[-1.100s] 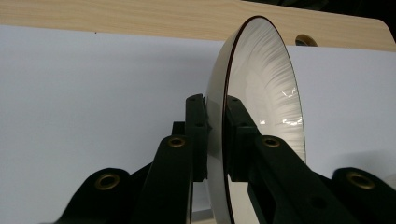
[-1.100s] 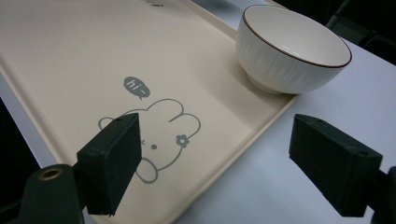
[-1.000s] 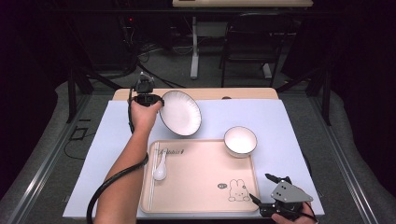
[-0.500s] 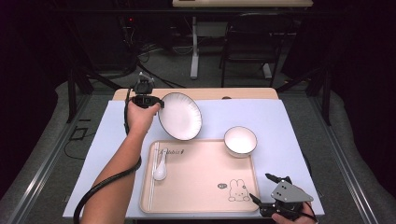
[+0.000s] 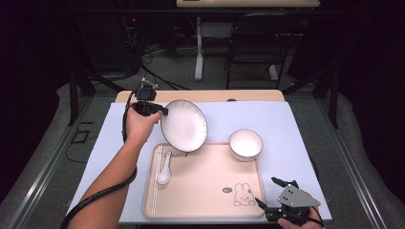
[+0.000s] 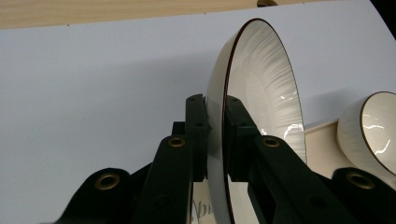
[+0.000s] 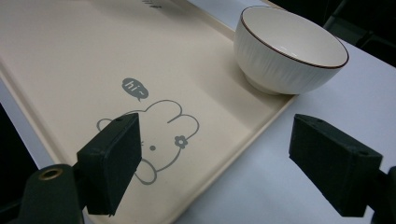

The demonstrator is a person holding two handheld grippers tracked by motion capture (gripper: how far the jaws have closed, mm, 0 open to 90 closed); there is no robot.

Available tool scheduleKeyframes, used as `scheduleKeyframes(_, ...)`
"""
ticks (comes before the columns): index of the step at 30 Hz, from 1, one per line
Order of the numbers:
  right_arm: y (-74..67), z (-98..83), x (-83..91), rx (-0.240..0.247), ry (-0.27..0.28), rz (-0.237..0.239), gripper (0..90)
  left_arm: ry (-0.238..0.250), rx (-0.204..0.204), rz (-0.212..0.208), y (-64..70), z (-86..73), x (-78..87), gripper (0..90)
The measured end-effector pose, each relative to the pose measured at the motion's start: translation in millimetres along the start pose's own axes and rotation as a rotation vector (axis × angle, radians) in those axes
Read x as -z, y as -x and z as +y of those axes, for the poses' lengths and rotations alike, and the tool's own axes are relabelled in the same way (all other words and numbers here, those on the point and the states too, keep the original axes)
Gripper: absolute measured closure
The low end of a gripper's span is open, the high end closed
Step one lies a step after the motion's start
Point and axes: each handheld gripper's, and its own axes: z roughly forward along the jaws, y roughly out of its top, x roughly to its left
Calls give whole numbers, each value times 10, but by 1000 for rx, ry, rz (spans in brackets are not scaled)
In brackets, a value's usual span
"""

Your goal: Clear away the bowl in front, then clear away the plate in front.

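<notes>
Over the far left of the table, in the high view, the left gripper (image 5: 160, 111) has its jaws clamped on the left rim of the white plate (image 5: 184, 125). The plate hangs tilted above the pale blue mat (image 5: 286, 124), its near edge just over the far rim of the beige tray (image 5: 205, 181). A white spoon (image 5: 164, 172) lies in the tray's left end, below the plate. The white bowl (image 5: 246, 143) sits at the tray's far right corner, well apart from the plate. Down at the near right corner, the right gripper (image 5: 271, 192) rests by the tray's edge, jaws spread and holding nothing.

In the left gripper view, the left gripper (image 6: 215, 135) pinches the plate (image 6: 268, 93) edge-on: one black pad on the underside, the other on the inner face, the dark-trimmed rim running straight up between them. The bowl (image 6: 369, 130) peeks in at the right, and the tray (image 6: 322, 144) shows behind the plate.

In the right gripper view, the right gripper (image 7: 233, 163) stands wide open, one pad over the tray's (image 7: 70, 56) rabbit drawing (image 7: 154, 135), the other over the mat (image 7: 364, 93). The bowl (image 7: 289, 51) stands ahead, clear of both pads, against the tray's rim.
</notes>
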Motion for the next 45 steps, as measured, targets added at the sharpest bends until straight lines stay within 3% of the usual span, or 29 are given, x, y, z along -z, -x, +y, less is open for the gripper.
scheduleKeyframes(23,-8,8,-8,-1,2,-3,166,-35,-82,-85,136,-347,122,825)
scheduleKeyframes(32,-10,9,-4,4,4,-5,166,-52,-98,-117,175,-498,94,825)
scheduleKeyframes(45,3,5,5,-4,2,-10,166,-100,-142,-165,331,-726,6,824)
